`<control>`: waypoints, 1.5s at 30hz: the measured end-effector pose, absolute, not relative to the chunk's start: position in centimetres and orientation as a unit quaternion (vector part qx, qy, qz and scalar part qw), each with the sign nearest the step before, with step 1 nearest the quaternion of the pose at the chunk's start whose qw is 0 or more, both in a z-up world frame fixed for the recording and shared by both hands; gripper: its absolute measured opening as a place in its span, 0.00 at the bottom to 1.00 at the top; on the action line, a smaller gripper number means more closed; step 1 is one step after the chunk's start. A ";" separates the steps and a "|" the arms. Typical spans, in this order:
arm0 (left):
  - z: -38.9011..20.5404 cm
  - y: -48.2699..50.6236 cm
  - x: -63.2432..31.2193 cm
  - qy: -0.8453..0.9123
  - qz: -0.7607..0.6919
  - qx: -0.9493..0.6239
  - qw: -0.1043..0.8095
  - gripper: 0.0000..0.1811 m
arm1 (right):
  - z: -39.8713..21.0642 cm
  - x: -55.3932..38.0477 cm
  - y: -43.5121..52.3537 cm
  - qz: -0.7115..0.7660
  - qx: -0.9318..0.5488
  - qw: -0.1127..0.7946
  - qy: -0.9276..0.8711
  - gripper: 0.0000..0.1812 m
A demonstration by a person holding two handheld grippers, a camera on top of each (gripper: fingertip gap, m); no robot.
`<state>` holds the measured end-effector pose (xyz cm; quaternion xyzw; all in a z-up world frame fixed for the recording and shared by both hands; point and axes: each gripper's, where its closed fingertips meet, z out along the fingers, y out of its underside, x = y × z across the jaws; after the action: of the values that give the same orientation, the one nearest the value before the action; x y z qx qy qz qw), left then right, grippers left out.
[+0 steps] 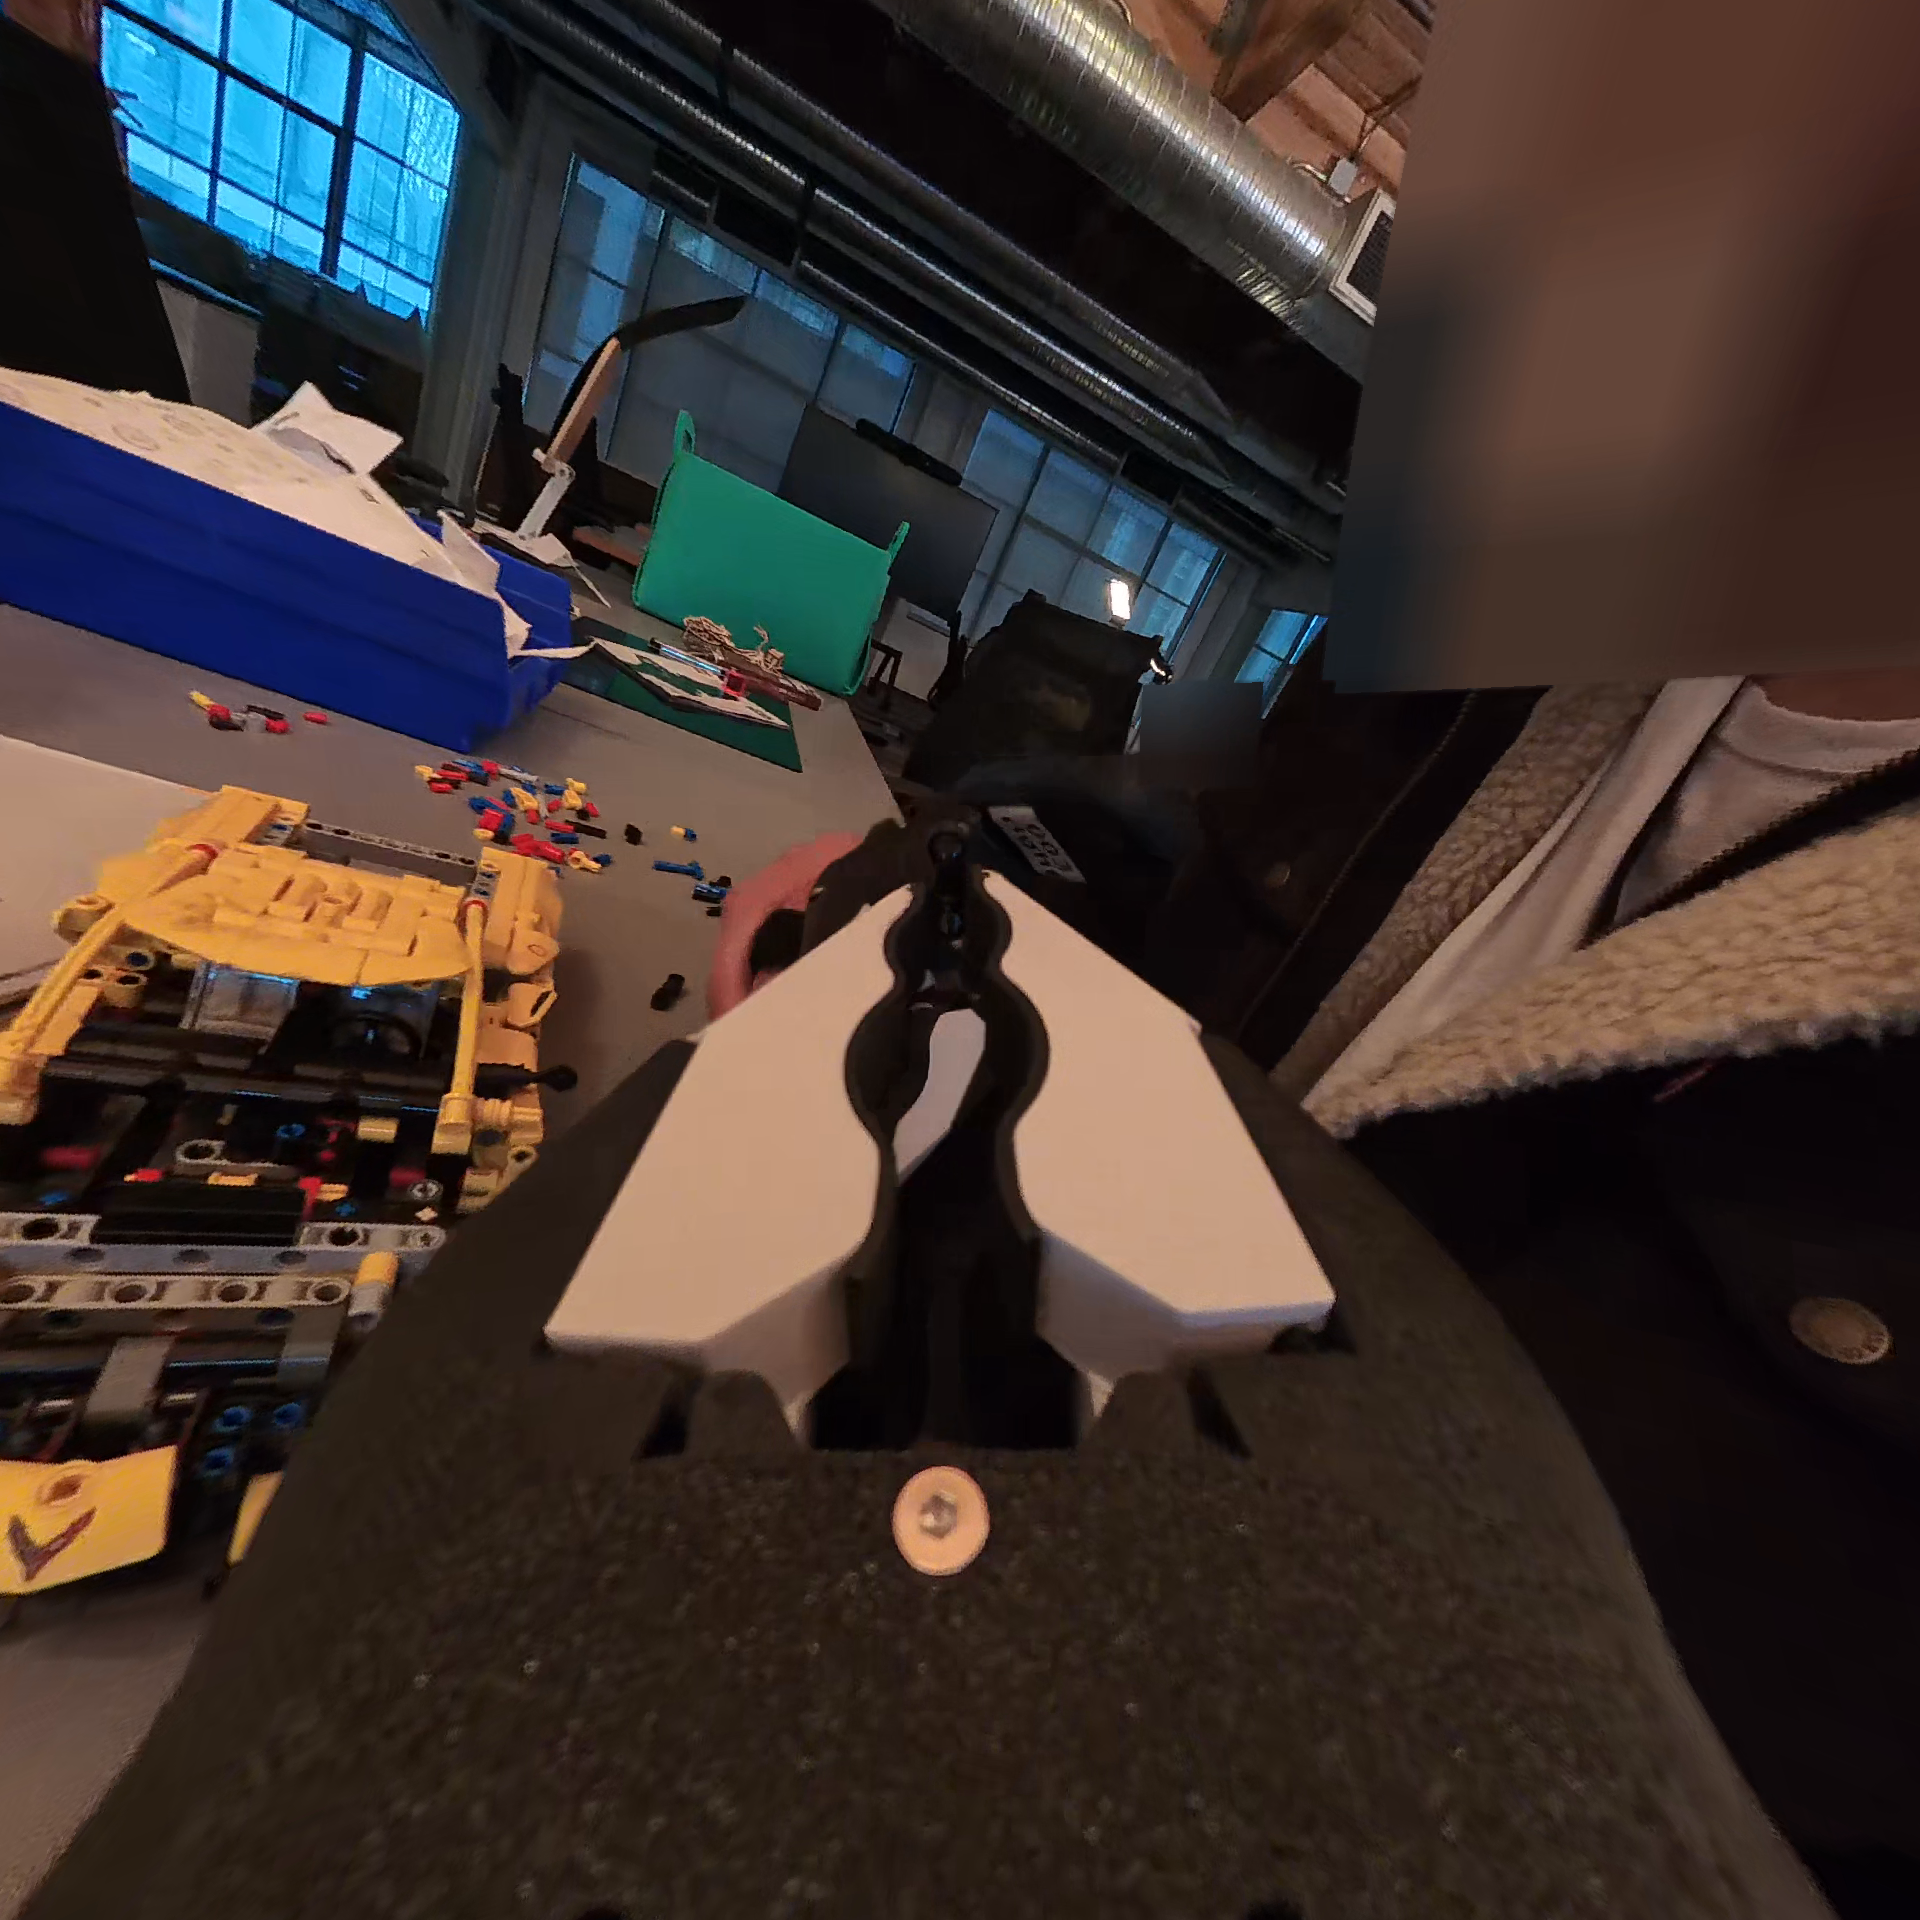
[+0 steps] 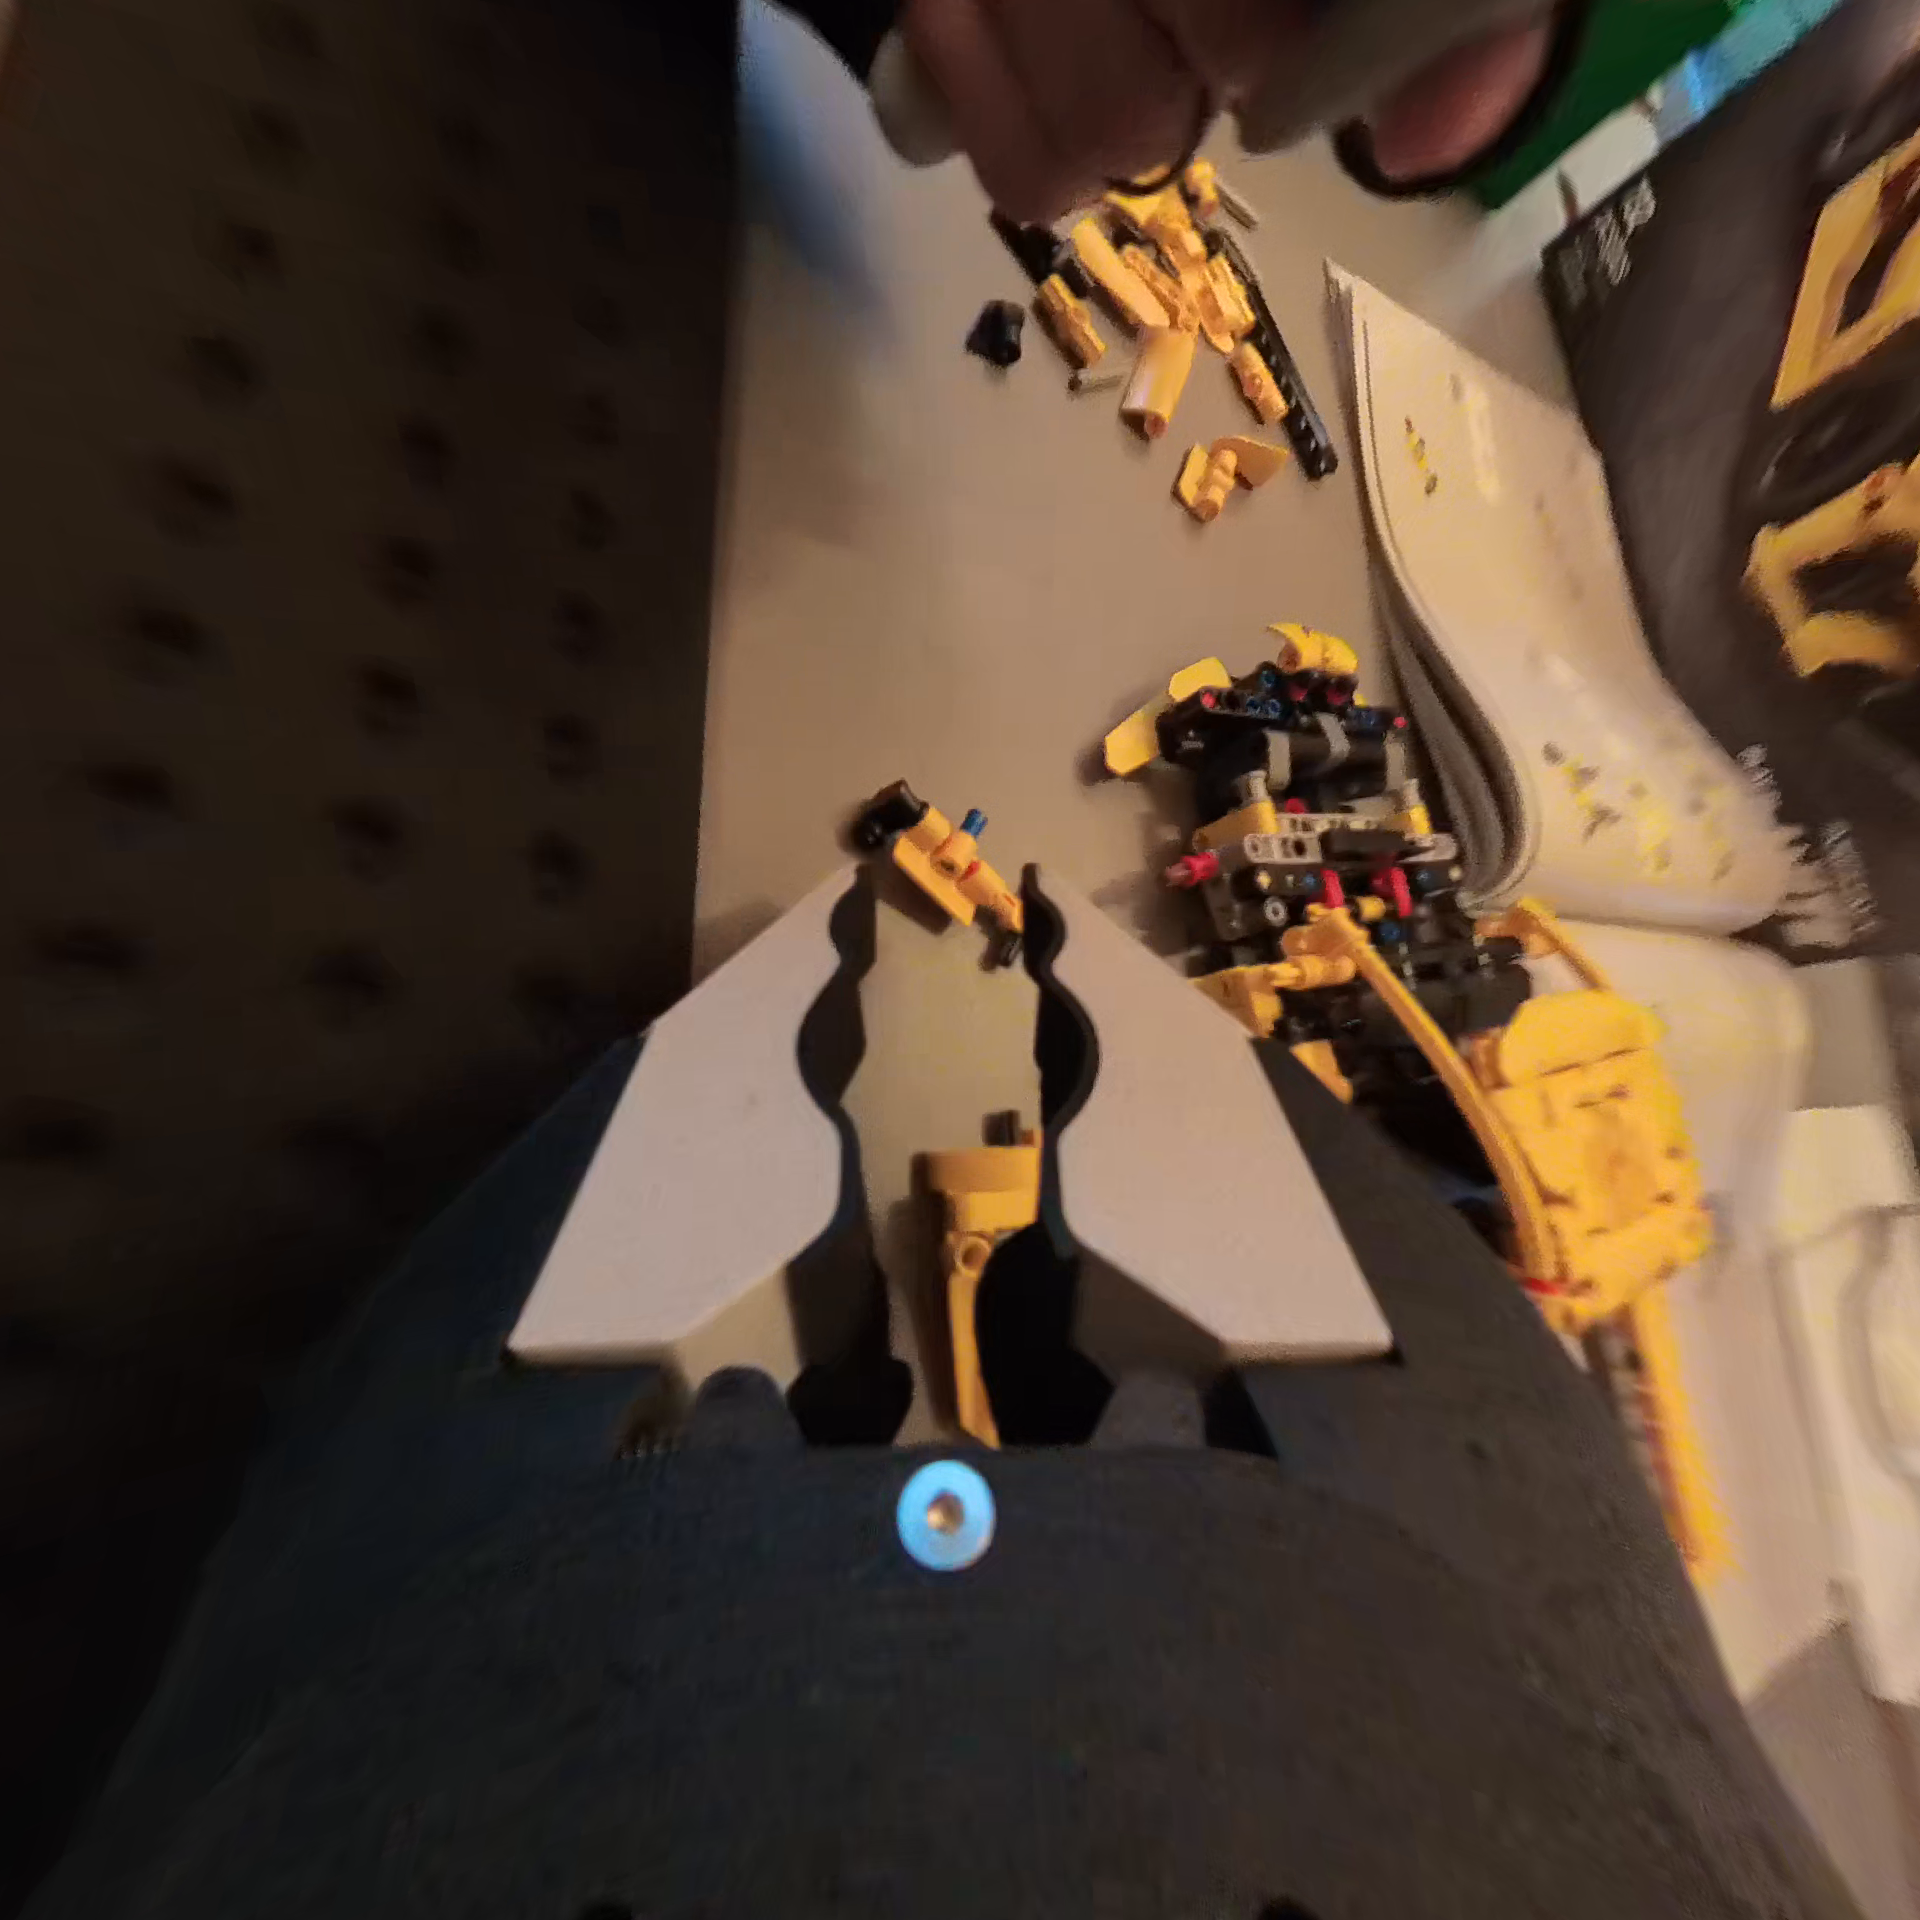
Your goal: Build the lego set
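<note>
In the left wrist view my left gripper (image 1: 951, 899) is raised off the table and points at a person's jacket. Its jaws are closed on a small dark piece (image 1: 948, 847) that sticks out past the tips. The part-built yellow and black lego car (image 1: 281, 1039) stands on the grey table to its left. In the right wrist view my right gripper (image 2: 940, 896) is open above the table. A small yellow and black sub-assembly (image 2: 928, 858) lies at its fingertips. A long yellow part (image 2: 971, 1226) shows between the jaws, beside the right pad; I cannot tell whether it is clamped. The car (image 2: 1455, 997) lies to its right.
Loose red, blue and black pins (image 1: 540, 810) lie beyond the car, with a blue bin (image 1: 260, 592) and a green bag (image 1: 769, 571) behind. Yellow loose parts (image 2: 1174, 301), an open booklet (image 2: 1507, 582) and the set's box (image 2: 1766, 436) lie farther off. A hand (image 2: 1091, 94) is above; a dark perforated panel (image 2: 312, 623) is left. One gripper's finger ends stand about 15 cm off the other's.
</note>
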<state>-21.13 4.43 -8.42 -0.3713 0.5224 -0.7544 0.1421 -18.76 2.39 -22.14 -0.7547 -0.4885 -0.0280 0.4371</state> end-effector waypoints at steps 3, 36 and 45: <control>-8.9 4.6 -20.9 0.525 -0.746 -0.384 0.141 0.03 | -22.5 -18.0 2.2 -0.085 -0.714 0.432 -0.544 0.08; -8.5 7.1 -19.1 0.343 -0.852 -0.395 -0.023 0.03 | -7.1 -16.8 4.7 0.254 -0.591 0.697 -0.318 0.03; -8.0 7.2 -17.5 0.305 -0.867 -0.393 -0.012 0.03 | -7.9 -17.1 5.7 0.249 -0.593 0.697 -0.317 0.03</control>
<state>-17.52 7.25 -7.99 -0.3929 0.3050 -0.8674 -0.0122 -17.14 5.73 -7.90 -0.5934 -0.3170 0.2494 0.6965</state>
